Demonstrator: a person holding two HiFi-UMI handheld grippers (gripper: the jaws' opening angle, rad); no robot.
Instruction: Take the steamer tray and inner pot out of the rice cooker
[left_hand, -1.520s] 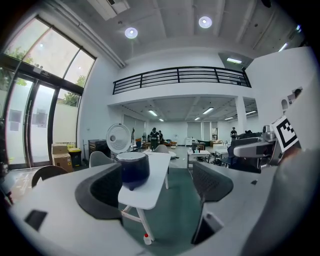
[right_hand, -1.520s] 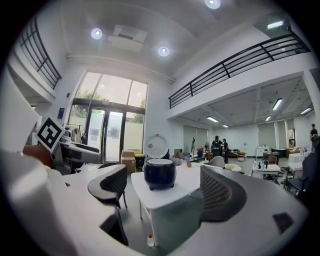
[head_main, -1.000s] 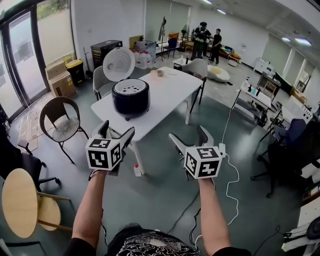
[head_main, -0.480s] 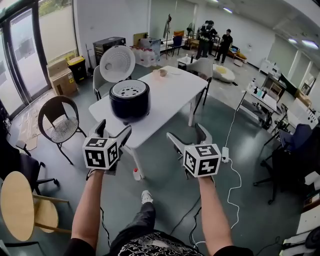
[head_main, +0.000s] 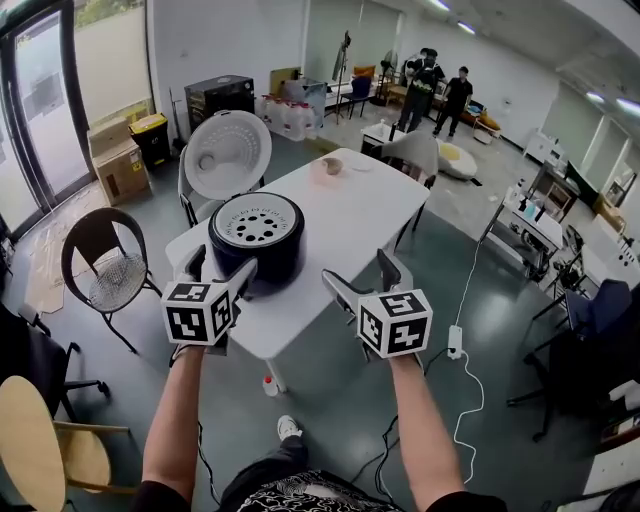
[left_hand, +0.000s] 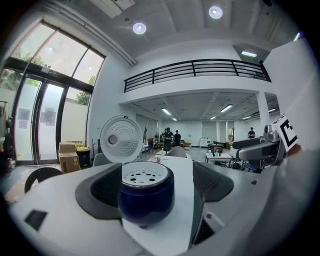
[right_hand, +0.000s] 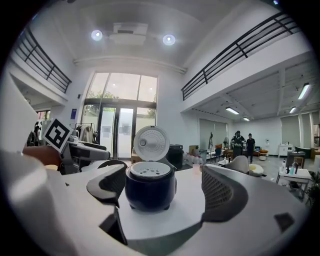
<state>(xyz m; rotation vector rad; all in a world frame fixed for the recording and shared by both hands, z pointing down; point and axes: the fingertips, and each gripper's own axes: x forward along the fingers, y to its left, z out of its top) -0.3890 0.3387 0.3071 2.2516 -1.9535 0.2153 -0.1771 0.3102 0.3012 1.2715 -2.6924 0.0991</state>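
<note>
A dark blue rice cooker (head_main: 257, 240) stands at the near end of the white table (head_main: 350, 205), its round white lid (head_main: 228, 155) raised behind it. A white perforated steamer tray (head_main: 258, 222) sits in its top; the inner pot is hidden below. My left gripper (head_main: 216, 272) hovers open just short of the cooker's front. My right gripper (head_main: 357, 278) is open over the table's near edge, right of the cooker. The cooker (left_hand: 147, 200) and tray (left_hand: 146, 175) sit between the jaws in the left gripper view, and the cooker (right_hand: 150, 190) likewise in the right gripper view. Both hold nothing.
A small bowl (head_main: 333, 166) rests at the table's far end. Chairs (head_main: 100, 265) stand left of and behind the table. A round wooden table (head_main: 25, 440) is at lower left. A cable with a power strip (head_main: 455, 340) lies on the floor. People (head_main: 440, 95) stand far back.
The table and cooker have come much closer and lower in the head view as I walked up. Both grippers stayed open and now reach the table's near edge.
</note>
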